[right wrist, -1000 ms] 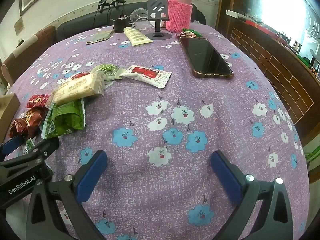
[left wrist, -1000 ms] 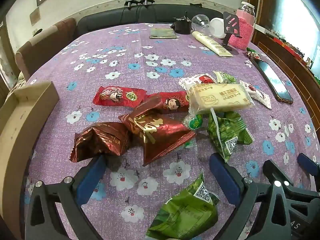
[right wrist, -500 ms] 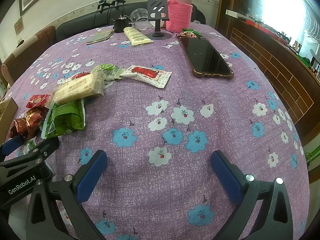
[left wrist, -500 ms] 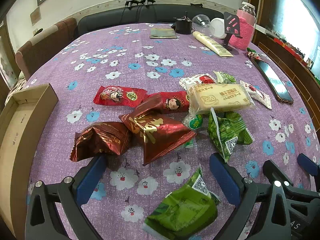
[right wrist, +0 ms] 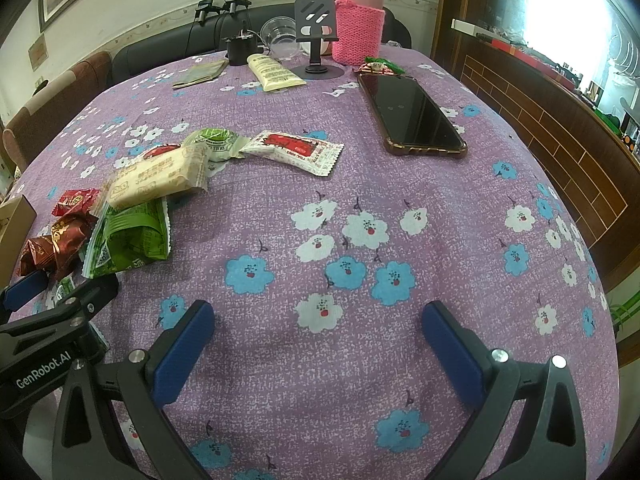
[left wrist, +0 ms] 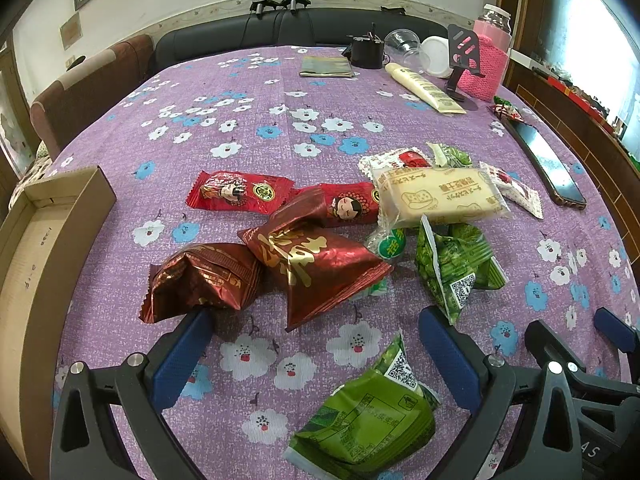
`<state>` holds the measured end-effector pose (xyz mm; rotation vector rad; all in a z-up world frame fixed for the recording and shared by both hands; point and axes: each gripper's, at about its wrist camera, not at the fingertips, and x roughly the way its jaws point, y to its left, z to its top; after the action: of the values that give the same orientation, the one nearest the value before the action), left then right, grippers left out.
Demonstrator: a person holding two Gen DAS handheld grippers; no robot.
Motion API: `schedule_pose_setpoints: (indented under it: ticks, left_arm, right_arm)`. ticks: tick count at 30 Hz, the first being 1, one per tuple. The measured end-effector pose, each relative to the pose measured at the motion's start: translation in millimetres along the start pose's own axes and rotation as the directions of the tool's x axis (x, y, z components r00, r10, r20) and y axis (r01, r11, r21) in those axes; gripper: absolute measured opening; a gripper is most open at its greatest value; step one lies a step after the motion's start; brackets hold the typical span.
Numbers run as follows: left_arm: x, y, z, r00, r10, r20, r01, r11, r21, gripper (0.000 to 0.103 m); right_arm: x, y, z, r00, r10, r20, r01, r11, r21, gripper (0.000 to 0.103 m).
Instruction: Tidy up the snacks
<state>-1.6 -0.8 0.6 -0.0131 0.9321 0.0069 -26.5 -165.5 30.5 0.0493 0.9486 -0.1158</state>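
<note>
A pile of snack packets lies on the purple flowered tablecloth. In the left wrist view I see two dark red foil packets (left wrist: 316, 264), two flat red packets (left wrist: 240, 192), a pale cracker pack (left wrist: 436, 196) and green packets (left wrist: 452, 268). One green packet (left wrist: 368, 420) lies between the fingers of my open left gripper (left wrist: 312, 352), near the front edge. My right gripper (right wrist: 318, 340) is open and empty over bare cloth, to the right of the pile (right wrist: 132, 200). The left gripper's body shows at the left of the right wrist view (right wrist: 52, 320).
An open cardboard box (left wrist: 44, 248) sits at the table's left edge. A phone (right wrist: 412, 114) lies at the right. At the back stand a pink-sleeved bottle (right wrist: 358, 20), a phone stand (right wrist: 316, 28), a cream tube (right wrist: 272, 72) and a black cup (right wrist: 238, 48).
The left view has shifted a little to the left, so more of the cardboard box shows. The green packet between the left fingers has turned flatter. The right gripper has not moved.
</note>
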Motion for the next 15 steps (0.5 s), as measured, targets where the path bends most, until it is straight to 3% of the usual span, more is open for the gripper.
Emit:
schedule_pose_setpoints:
  ticks: [15]
  left_arm:
    - [-1.1,1.7,-0.4,1.0,0.0,0.0,0.0,1.0,-0.001,0.103]
  right_arm:
    - [0.1,-0.1,0.1,1.0,0.0,-0.001,0.0,1.0,0.0,0.103]
